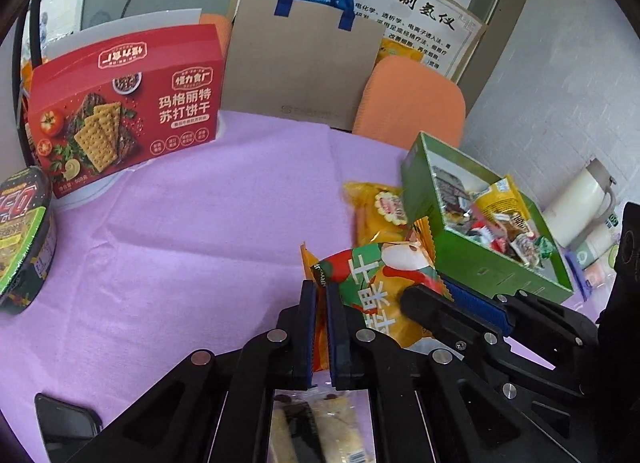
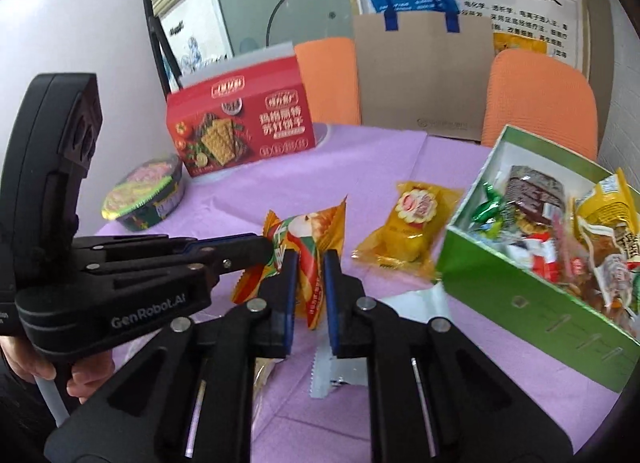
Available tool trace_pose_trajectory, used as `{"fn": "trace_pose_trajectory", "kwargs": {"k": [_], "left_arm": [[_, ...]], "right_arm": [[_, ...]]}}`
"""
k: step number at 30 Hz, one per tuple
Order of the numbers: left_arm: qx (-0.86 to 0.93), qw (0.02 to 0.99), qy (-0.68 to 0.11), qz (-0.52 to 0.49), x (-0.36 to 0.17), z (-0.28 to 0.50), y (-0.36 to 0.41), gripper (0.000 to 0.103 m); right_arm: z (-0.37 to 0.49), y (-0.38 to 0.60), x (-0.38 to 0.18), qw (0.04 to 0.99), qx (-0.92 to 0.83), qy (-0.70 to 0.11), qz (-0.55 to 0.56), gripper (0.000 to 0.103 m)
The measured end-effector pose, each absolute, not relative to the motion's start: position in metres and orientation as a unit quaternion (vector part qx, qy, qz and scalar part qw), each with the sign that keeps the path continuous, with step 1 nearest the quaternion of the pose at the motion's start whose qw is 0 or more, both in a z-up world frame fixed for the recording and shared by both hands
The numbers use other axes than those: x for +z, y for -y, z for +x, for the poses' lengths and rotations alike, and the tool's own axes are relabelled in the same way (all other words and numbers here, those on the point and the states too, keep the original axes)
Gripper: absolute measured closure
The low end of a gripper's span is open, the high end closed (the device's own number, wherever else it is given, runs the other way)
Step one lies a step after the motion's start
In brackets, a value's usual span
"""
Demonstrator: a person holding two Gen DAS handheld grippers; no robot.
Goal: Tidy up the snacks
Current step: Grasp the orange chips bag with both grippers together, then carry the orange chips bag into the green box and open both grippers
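Orange-edged, its front printed green, red and white with an apple, the packet (image 2: 310, 247) sits crumpled over purple cloth (image 2: 260, 183). Both the left gripper (image 1: 320, 295) and the right gripper (image 2: 310, 263) are clamped on it.

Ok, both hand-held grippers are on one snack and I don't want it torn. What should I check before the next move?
1. Left hand-held gripper shut on the apple packet: ok.
2. Right hand-held gripper shut on the same packet: ok.
3. Green box open on top: ok.
4. Free room in the box: cannot tell.
5. Yellow packet apart from both grippers: ok.
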State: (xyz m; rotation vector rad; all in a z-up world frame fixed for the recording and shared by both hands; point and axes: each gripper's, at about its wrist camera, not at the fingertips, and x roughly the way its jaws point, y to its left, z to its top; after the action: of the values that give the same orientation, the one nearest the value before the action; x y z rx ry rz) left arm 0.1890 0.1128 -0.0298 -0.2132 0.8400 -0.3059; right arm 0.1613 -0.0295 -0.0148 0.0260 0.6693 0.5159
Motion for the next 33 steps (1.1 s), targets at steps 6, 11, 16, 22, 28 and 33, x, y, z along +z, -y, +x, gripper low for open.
{"fn": "trace_pose_trajectory", "kwargs": {"k": [6,11,16,22,28,33], "left_arm": [[-0.177,0.908,-0.37,-0.082,0.013,0.184,-0.067,0.099],[-0.21,0.908,-0.359,-0.046,0.035,0.2,-0.006,0.099],[-0.235,0.902,-0.361,-0.024,0.035,0.224,0.046,0.099],[-0.23,0.892,-0.389,-0.018,0.012,0.257,0.076,0.088],[-0.191,0.911,-0.366,-0.017,0.0,0.25,0.06,0.03],[-0.184,0.909,-0.373,-0.017,0.01,0.237,0.048,0.019]], "right_arm": [[0.15,0.082,0.013,0.93,0.229,-0.281,0.052,0.089],[0.155,0.138,0.024,0.942,0.188,-0.263,0.093,0.089],[0.17,0.185,0.024,0.946,0.149,-0.261,0.121,0.089],[0.198,0.217,-0.004,0.952,0.076,-0.278,0.102,0.073],[0.186,0.238,-0.02,0.958,0.04,-0.265,0.099,0.041],[0.174,0.233,-0.015,0.954,0.05,-0.277,0.107,0.03]]}}
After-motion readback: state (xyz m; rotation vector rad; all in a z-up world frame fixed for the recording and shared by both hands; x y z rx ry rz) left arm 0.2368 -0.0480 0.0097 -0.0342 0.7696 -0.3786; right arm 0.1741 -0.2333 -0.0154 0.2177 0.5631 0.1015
